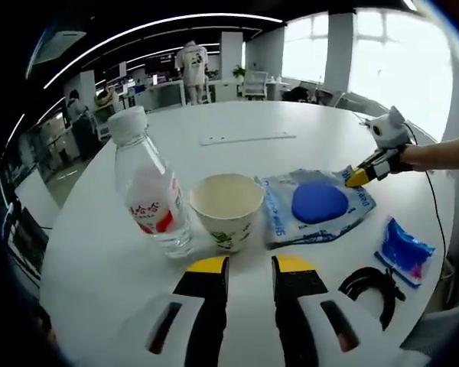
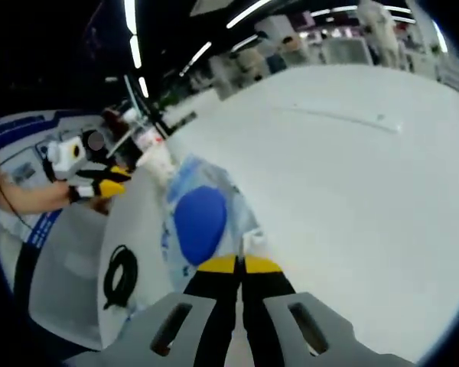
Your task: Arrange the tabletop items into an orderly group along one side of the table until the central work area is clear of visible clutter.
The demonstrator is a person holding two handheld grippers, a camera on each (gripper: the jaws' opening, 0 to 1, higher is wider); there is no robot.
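On the round white counter, a water bottle is stood upright at nine o'clock of a paper cup, the two nearly touching. The left tongs are held narrowly parted and empty, just short of the cup. At three o'clock of the cup a clear bag with a blue disc is laid flat; its far corner is pinched by the right tongs, jaws closed together. A small blue packet and a coiled black cable are seen near the counter's edge.
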